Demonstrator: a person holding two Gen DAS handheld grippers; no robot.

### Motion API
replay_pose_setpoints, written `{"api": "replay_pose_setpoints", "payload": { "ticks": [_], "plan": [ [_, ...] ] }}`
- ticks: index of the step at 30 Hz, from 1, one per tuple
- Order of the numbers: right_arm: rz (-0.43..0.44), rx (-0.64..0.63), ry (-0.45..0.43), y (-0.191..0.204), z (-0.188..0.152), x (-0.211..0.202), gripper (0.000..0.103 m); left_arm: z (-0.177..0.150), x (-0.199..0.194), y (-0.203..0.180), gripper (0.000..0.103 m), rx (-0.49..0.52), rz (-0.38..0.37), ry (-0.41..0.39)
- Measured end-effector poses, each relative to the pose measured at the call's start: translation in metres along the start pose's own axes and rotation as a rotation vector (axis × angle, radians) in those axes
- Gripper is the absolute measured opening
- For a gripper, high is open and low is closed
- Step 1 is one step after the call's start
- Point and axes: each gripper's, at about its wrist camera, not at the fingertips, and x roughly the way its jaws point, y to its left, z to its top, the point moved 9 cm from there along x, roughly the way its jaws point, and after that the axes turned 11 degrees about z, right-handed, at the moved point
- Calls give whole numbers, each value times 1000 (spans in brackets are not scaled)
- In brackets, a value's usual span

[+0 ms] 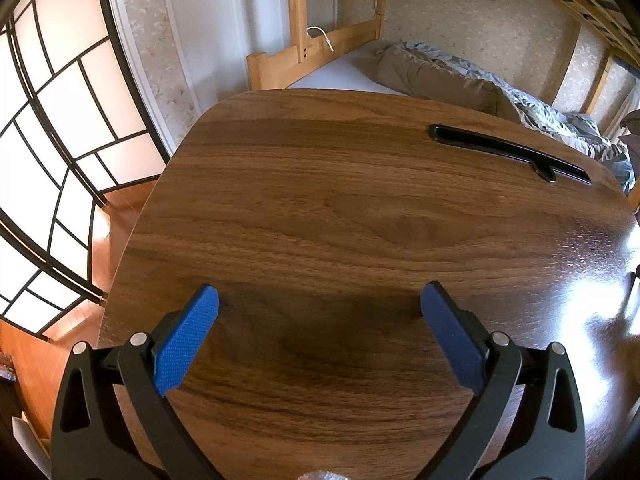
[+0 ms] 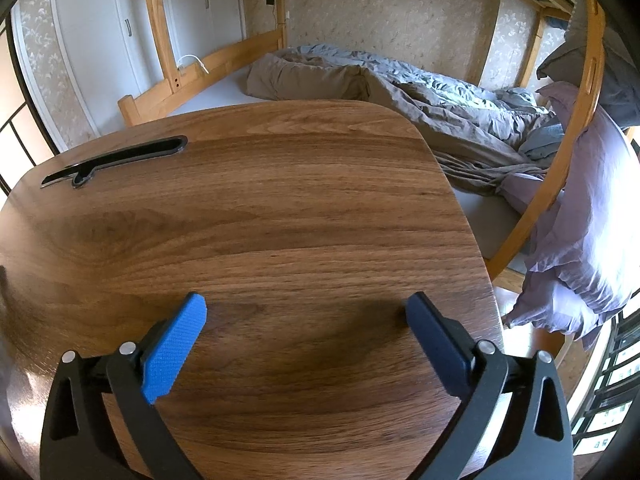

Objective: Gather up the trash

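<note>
My left gripper (image 1: 319, 300) hangs over the brown wooden table (image 1: 340, 208) with its blue pads wide apart and nothing between them. In the right wrist view my right gripper (image 2: 306, 308) is likewise open over the same table (image 2: 260, 208), with bare wood between its fingers. A small pale crinkled scrap (image 1: 318, 475) shows at the very bottom edge of the left wrist view, below the left gripper; what it is I cannot tell. No other trash shows on the tabletop.
A long black slot with a handle shape (image 1: 508, 152) is set into the table's far side (image 2: 116, 158). Behind the table stands a wooden bunk bed (image 2: 224, 60) with rumpled grey bedding (image 2: 420, 96). A paper screen (image 1: 52, 140) stands left; a lilac cloth (image 2: 580, 240) hangs right.
</note>
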Motion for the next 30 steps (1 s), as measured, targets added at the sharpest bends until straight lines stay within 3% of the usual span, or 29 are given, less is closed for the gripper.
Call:
{"api": "replay_pose_setpoints", "payload": {
  "ticks": [30],
  "plan": [
    [1, -4, -1, 3, -1, 0, 99, 2, 1, 0, 102, 8, -15, -19]
  ]
}}
